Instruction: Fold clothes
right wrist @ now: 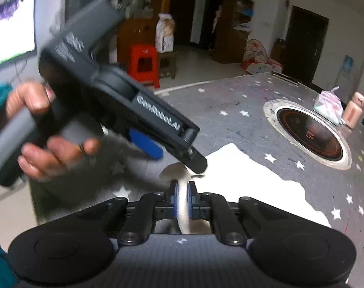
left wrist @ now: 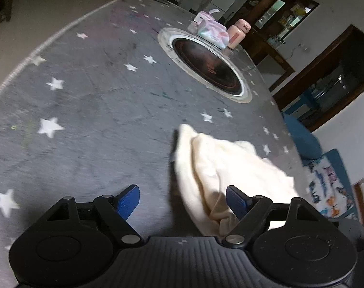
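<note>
A cream-white garment (left wrist: pixel 225 168) lies bunched on the grey star-patterned tablecloth (left wrist: pixel 90 110), in front and to the right of my left gripper (left wrist: pixel 183 200). The left gripper is open and empty, with blue pads (left wrist: pixel 129 201) wide apart; the right pad touches the cloth's near edge. In the right wrist view the garment (right wrist: pixel 249 182) spreads flat to the right. My right gripper (right wrist: pixel 183 198) is shut on a fold of the garment. The left gripper (right wrist: pixel 172 151), held by a hand, hovers just above and in front of it.
A round inset burner (left wrist: pixel 205 64) (right wrist: pixel 309 134) sits in the table's middle. A tissue pack (left wrist: pixel 211 30) and a pink jar (left wrist: pixel 238 33) stand behind it. A blue chair (left wrist: pixel 301 139) stands at the table's right edge. A red stool (right wrist: pixel 144 62) stands on the floor beyond.
</note>
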Tool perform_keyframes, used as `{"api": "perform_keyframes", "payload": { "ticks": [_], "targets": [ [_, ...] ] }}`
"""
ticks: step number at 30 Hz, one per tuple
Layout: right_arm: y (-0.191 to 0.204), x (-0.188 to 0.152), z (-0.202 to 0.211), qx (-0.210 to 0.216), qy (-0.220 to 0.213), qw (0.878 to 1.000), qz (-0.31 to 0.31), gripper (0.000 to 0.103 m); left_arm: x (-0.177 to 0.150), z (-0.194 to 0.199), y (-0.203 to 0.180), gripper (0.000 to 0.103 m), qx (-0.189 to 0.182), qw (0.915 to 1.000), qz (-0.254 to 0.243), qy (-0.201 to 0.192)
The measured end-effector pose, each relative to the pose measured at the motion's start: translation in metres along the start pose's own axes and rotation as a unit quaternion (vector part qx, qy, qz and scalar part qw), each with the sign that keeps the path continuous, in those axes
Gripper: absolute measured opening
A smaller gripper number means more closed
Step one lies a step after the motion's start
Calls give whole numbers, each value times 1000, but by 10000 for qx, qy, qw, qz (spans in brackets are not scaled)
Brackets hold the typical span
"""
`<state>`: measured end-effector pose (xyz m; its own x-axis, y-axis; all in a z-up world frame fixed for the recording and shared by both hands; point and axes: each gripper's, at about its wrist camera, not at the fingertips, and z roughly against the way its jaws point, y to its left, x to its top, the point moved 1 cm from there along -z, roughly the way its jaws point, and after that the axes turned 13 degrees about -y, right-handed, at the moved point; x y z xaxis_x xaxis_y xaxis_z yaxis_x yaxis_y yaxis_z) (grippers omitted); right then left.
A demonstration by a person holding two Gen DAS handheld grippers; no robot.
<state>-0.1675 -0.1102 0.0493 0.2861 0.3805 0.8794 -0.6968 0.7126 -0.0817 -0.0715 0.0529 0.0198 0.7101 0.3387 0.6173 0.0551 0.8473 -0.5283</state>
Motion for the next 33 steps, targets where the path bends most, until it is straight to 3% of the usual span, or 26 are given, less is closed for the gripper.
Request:
{"api": "perform_keyframes", "payload": {
  "ticks": [5, 10, 13, 18, 21, 23, 28, 29, 33],
  "targets": [
    [-13, 4, 15, 74, -207, 9993, -297, 6, -1, -19, -12, 75, -287, 9987, 341, 234],
    [-17, -1, 21, 211, -297, 9984, -444, 5, -6, -31, -18, 28, -316, 9976, 429, 444],
    [-20, -6, 20, 298, -290, 9978, -513, 7, -8, -32, -16, 21, -258, 9978, 462, 409],
    [-42, -16, 36, 142, -350, 9949, -936, 20, -11, -31, -20, 19, -207, 9987, 333, 333],
    [-74, -27, 49, -388, -347, 9905, -1273, 36, -11, -31, -23, 19, -182, 9991, 222, 299],
    [-96, -37, 57, -845, -279, 9862, -1397, 41, -12, -31, -25, 19, -159, 9994, 131, 277],
    [-164, -73, 74, -2033, 55, 9598, -1934, 46, -13, -30, -30, 19, -88, 9996, -100, 244],
    [-173, -80, 75, -2101, 85, 9556, -2064, 51, -13, -31, -32, 19, -73, 9996, -144, 236],
    [-200, -102, 73, -2103, 125, 9405, -2666, 52, -13, -31, -34, 19, -30, 9995, -201, 238]
  ]
}}
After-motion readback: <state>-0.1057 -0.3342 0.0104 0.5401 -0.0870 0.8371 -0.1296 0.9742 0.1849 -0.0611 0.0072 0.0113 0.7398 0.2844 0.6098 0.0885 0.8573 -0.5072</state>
